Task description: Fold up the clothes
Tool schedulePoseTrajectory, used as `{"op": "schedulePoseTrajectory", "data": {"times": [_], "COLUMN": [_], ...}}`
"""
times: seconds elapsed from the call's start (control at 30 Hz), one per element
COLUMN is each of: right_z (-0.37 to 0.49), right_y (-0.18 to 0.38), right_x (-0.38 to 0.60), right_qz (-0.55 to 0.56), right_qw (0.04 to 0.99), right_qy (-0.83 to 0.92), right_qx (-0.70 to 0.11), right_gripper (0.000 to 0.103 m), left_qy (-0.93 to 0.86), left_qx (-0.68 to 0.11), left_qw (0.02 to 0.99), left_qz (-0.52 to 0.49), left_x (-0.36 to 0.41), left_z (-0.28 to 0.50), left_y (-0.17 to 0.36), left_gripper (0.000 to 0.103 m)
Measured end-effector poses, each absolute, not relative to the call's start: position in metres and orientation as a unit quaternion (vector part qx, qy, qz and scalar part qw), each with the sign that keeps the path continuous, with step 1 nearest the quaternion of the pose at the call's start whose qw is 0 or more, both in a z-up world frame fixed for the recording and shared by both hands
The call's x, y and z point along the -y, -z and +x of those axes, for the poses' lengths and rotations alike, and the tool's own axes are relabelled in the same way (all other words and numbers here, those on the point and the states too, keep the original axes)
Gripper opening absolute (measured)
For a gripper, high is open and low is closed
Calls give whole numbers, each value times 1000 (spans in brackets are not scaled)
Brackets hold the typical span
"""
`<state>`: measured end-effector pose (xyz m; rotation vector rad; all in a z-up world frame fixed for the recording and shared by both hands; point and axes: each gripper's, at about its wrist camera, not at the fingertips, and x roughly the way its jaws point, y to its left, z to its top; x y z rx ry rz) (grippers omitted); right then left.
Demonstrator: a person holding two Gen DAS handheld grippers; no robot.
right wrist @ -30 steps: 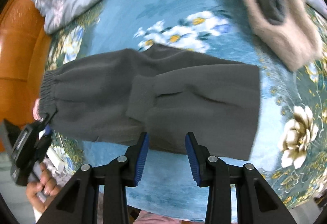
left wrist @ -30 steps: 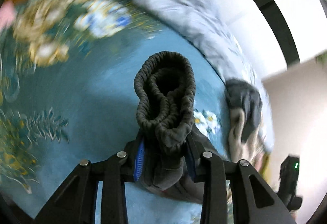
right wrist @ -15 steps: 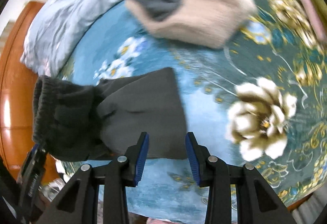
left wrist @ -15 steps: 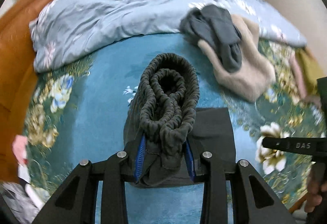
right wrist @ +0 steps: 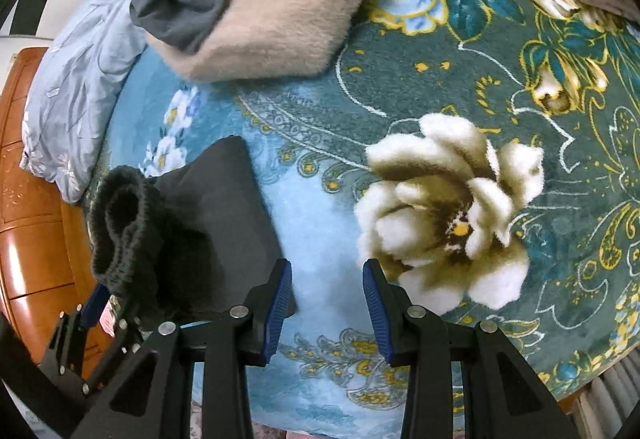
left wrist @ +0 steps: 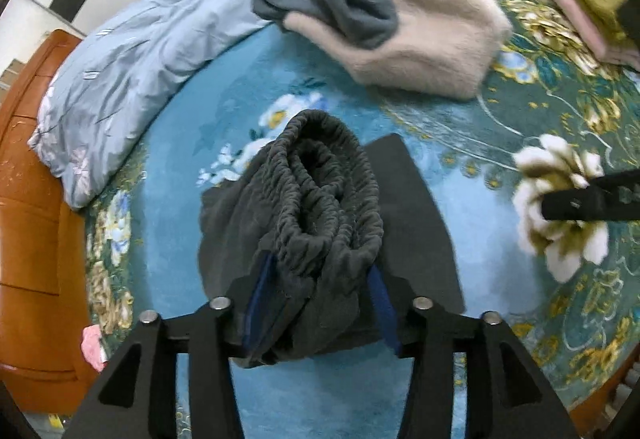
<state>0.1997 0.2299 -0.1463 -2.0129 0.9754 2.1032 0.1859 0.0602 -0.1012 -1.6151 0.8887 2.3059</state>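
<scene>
Garment: dark grey fleece trousers with a ruched elastic waistband point(left wrist: 320, 195), waistband end lifted above the flat part, which lies on the blue floral bedspread point(left wrist: 240, 79).
Left gripper point(left wrist: 316, 303): jaws pinching the bunched waistband.
Right gripper point(right wrist: 326, 303): jaws spread, holding nothing, above bare bedspread just beside the trousers' edge.
Change: a second ago the trousers lay stretched long; the waistband end has since been carried over the other part, and they now look much shorter.
Meaning: a fold across the length appears under way; the waistband is not yet laid down.
Surroundings: beige fluffy sweater point(left wrist: 420, 39) with a grey garment point(left wrist: 332, 3) on it, well apart; pale blue quilt point(left wrist: 132, 51) beyond.
</scene>
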Motion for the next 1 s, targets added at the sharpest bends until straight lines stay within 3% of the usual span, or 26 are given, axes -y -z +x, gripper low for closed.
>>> {"op": "schedulePoseTrajectory", "data": {"times": [0.3,0.4,0.53,0.8,1.0], "right_z": [178,164,143,110,111], "right_y": [130,129,139,189,209], "right_x": [-219,-200,-162,-118,-116], "right_qz": [-635,-632,-638,-675,-680], "right_qw": [-5,-48,-111,-135,-144], "right_qy": [-698,-695,-681,-644,-621], "right_qx": [-332,-340,-342,-335,-363], "right_gripper": [40,50,52,55,60], "left_qy": [-784,-794,-769,-696,-680], "left_qx": [-146,-108,-7,239,296], "left_qw": [138,86,-18,-67,-38], "left_qz": [-587,-592,-639,-673,-669], "left_x": [-7,40,114,184,188], "left_z": [179,170,147,130,129], "left_y": [73,72,103,182,202], "left_gripper": [54,54,54,57,63]}}
